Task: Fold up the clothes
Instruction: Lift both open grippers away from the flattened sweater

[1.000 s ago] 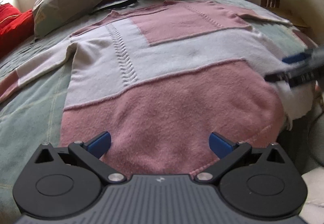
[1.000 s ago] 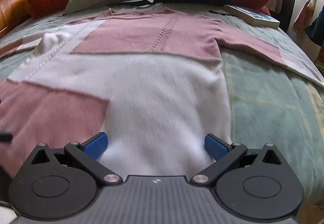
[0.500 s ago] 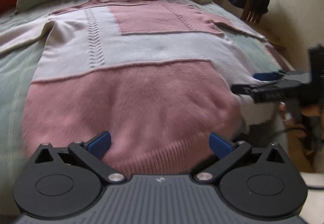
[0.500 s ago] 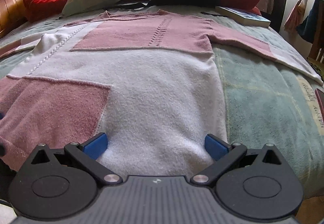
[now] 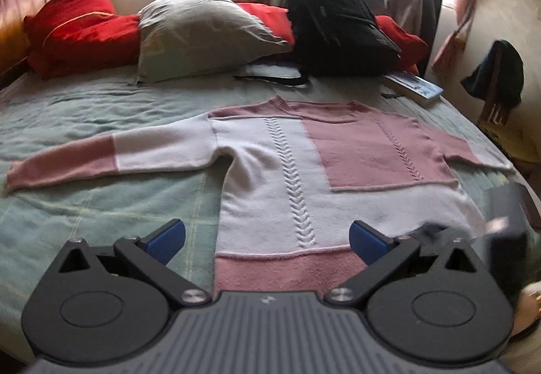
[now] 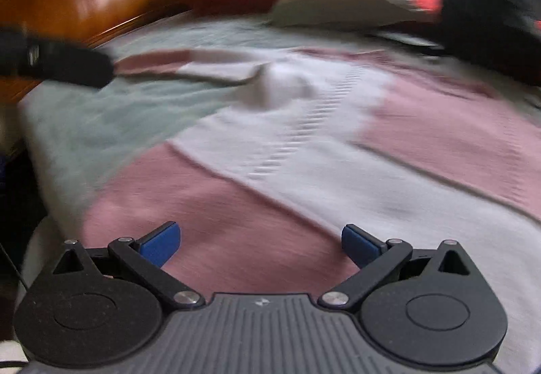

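Bedroom clutter lines the far end: pillows, a black backpack (image 5: 338,32), a book. On the bed (image 5: 101,198) I see the pink-and-white sweater (image 5: 304,178) spread flat, face up, both sleeves stretched out left and right, no fold in it. So the folding is all left to do as it lies. My left hand-held gripper (image 5: 267,239) and right hand-held gripper (image 6: 260,239) both gape wide over the near hem, holding nothing.

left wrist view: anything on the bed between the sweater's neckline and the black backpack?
Bare green bedspread, plus a dark strap by the backpack, beyond the sweater. Shown in the left wrist view.
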The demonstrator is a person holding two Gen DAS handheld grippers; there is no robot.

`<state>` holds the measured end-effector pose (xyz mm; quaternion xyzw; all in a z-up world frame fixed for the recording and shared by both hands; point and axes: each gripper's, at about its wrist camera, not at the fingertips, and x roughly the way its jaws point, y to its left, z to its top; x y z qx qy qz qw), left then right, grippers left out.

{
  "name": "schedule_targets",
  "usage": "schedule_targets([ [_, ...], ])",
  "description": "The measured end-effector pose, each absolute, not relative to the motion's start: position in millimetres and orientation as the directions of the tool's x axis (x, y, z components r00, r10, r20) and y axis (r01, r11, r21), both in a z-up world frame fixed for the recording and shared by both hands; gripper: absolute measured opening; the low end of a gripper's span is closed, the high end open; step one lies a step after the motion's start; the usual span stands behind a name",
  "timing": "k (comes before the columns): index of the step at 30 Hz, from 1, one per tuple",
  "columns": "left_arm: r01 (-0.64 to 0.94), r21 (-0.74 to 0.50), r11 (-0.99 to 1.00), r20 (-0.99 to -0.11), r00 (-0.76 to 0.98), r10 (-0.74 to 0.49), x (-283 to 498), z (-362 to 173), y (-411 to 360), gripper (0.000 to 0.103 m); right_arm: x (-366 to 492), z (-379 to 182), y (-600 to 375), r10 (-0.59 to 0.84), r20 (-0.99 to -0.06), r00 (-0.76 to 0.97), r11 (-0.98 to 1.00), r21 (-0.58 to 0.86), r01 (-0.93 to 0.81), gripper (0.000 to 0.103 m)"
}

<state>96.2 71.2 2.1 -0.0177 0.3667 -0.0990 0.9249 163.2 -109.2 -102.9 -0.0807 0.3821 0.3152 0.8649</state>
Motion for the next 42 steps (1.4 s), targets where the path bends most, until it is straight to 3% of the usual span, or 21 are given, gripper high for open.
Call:
schedule_targets([
  [4, 0.174, -0.112, 0.978, -0.707, 0.678, -0.202, 95.1, -7.7, 72.8, 0.102, 145.7, -112.6, -86.2, 0.428, -0.721, 0.545, 0.748, -0.056, -0.662, 0.103],
  [12, 0.204, -0.104, 0.973, -0.782, 0.588, -0.207, 88.2, -36.2, 70.8, 0.102, 116.6, -102.5, -143.5, 0.482, -0.718, 0.502, 0.725, 0.005, -0.689, 0.103],
  [21, 0.186, -0.055, 0.981, -0.770, 0.618, -0.160, 77.3, -16.3, 80.9, 0.102, 86.4, -110.3, -100.3, 0.569, -0.719, 0.400, 0.496, -0.088, -0.864, 0.103],
  [28, 0.209, -0.059, 0.976, -0.745, 0.642, -0.183, 58.5, -0.4, 85.8, 0.102, 64.8, -132.5, -49.3, 0.438, -0.700, 0.564, 0.427, -0.389, -0.816, 0.103],
  [34, 0.234, -0.067, 0.970, -0.704, 0.678, -0.212, 43.1, 13.0, 87.0, 0.102, 71.1, -79.0, -63.0, 0.468, -0.562, 0.682, 0.581, -0.386, -0.717, 0.103],
  [39, 0.238, -0.076, 0.968, -0.675, 0.703, -0.226, 42.8, 22.0, 89.3, 0.102, 85.6, -33.5, -99.7, 0.598, -0.518, 0.612, 0.644, -0.144, -0.751, 0.103],
  [42, 0.242, -0.082, 0.967, -0.673, 0.702, -0.233, 47.1, 22.0, 89.0, 0.102, 91.7, -31.2, -114.4, 0.601, -0.533, 0.596, 0.661, -0.087, -0.745, 0.103],
])
